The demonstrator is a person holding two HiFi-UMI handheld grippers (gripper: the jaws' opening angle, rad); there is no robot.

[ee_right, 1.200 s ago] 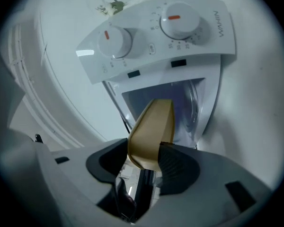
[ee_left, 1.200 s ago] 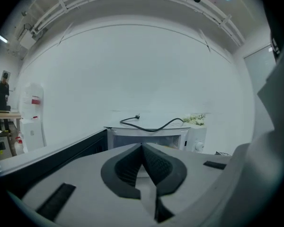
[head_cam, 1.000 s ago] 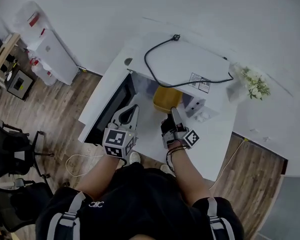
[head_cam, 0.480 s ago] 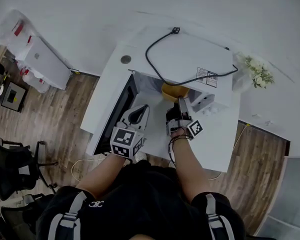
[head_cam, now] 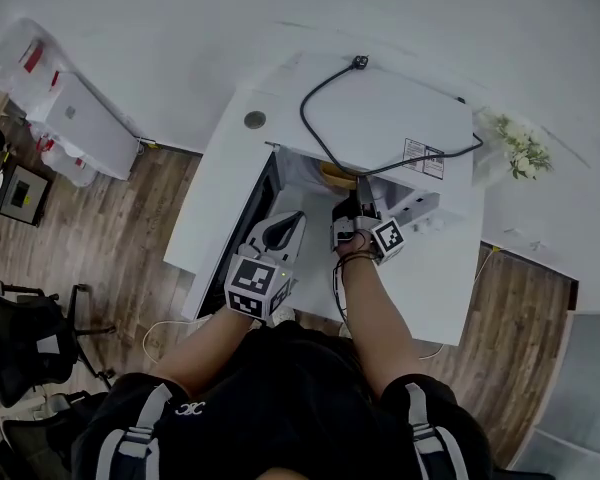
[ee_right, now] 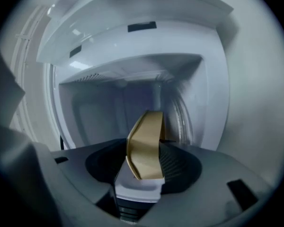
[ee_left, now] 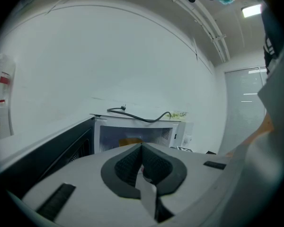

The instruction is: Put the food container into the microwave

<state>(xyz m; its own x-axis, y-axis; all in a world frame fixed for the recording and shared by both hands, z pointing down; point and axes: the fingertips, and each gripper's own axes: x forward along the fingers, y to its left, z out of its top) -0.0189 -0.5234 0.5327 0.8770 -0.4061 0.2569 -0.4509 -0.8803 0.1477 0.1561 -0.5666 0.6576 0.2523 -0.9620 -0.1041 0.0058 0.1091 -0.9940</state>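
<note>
Advanced past the microwave (head_cam: 390, 118) rim, right hand-held gripper (head_cam: 359, 200) clamps food container (ee_right: 146, 148); left hand-held gripper (head_cam: 285, 226) closed.

one microwave (head_cam: 385, 118), one food container (ee_right: 146, 148), one cord (head_cam: 305, 128), one bouquet (head_cam: 523, 155)

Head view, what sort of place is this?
Probably an office or lab room: black office chairs on a wood floor, and a microwave, door open, on a plain white table.

White table (head_cam: 212, 183) on a wooden floor (head_cam: 110, 228), white microwave (head_cam: 390, 118) standing on it, its dark door (head_cam: 245, 223) swung open to the left, small round grey disc (head_cam: 255, 120) near the rear left corner, white flowers (head_cam: 525, 153) at the right end
</note>
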